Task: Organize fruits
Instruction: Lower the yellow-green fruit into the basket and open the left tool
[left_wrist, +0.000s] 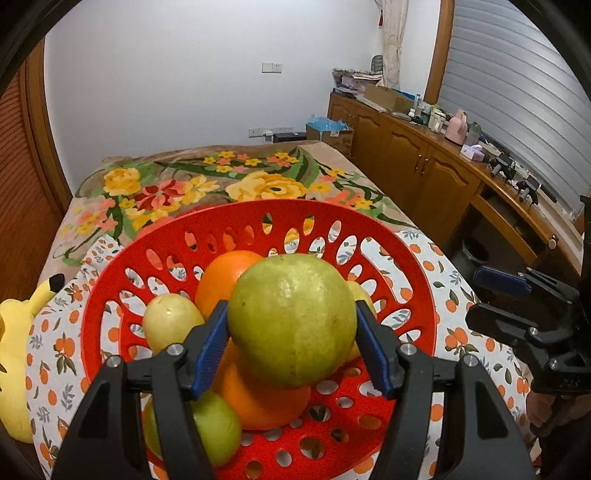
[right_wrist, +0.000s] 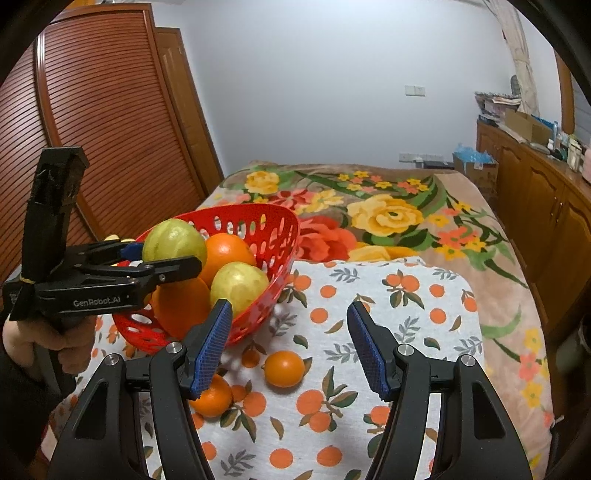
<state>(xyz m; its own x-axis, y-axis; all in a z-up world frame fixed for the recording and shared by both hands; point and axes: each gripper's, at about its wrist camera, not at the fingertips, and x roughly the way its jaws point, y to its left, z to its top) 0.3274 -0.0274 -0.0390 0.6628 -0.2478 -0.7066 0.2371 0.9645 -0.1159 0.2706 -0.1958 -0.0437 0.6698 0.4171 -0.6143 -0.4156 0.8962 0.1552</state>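
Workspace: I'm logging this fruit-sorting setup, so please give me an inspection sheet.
Surface: orange-print cloth over a floral blanket.
Job's things: red basket holding oranges and green fruits; two small oranges loose on the cloth.
Clutter: yellow plush toy at the cloth's edge.
Grippers: left tongs straddle the top green fruit, grip unclear; right tongs open, empty.
Cables: nothing seen.
Surroundings: cluttered wooden cabinets, louvred wardrobe.

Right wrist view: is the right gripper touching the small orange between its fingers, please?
Apart: the right wrist view shows cloth between the small orange and both right gripper fingers.
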